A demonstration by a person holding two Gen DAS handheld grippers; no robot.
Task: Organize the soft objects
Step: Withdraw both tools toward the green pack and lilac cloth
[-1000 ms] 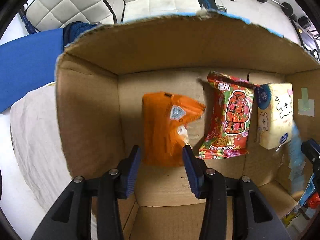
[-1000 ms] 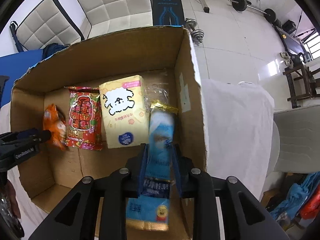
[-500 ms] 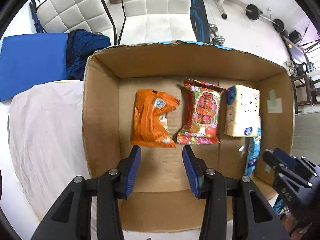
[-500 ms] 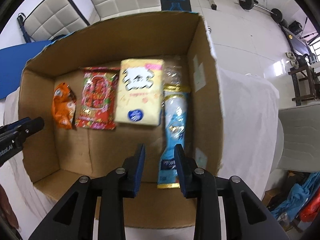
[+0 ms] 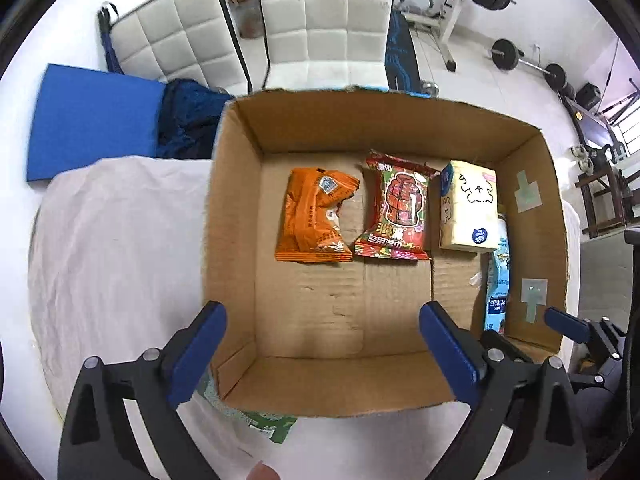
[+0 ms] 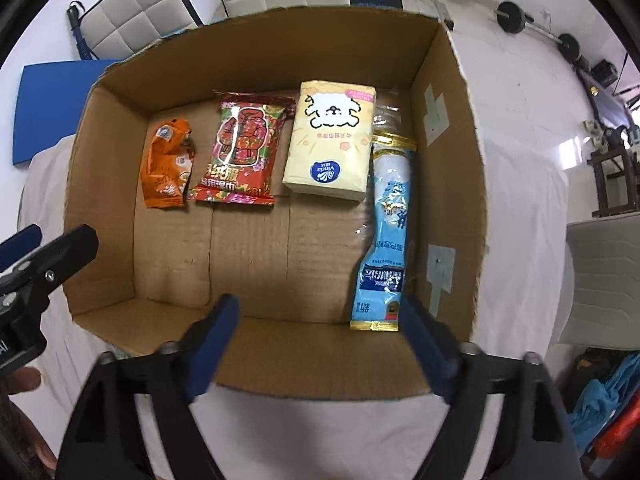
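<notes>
- Four soft packs lie in a row on the floor of the cardboard box (image 6: 448, 92), ahead of both grippers: an orange pouch (image 6: 167, 164), a red floral pack (image 6: 244, 152), a yellow tissue pack (image 6: 332, 140) and a blue-and-gold sachet (image 6: 386, 232).
- My right gripper (image 6: 320, 344) hangs over the near wall of the box, fingers spread wide, holding nothing. The sachet's near end sits just ahead of my right-hand finger, lying along the box's right wall; the tissue pack is further ahead, touching or nearly touching the sachet's far half.
- My left gripper (image 5: 320, 344) is likewise wide apart and empty, above the near edge of the box. The orange pouch lies ahead, slightly to its left; the red pack ahead, slightly right. The two appear to touch at their near corners.
- Below my left finger, outside the box and tucked partly under its near wall, a green packet (image 5: 264, 426) shows on the white cloth (image 5: 112, 240). I cannot read what it is.
- My judgement: I'm between placements, with both hands free and clear of the box. The row inside looks settled.
- Next move, as I judge it: the green packet looks like the remaining item. It calls for my left gripper to drop low, outside the near wall, and close on the exposed edge, since the box may sit on part of it.
- The free floor nearest me has room for a second row.
</notes>
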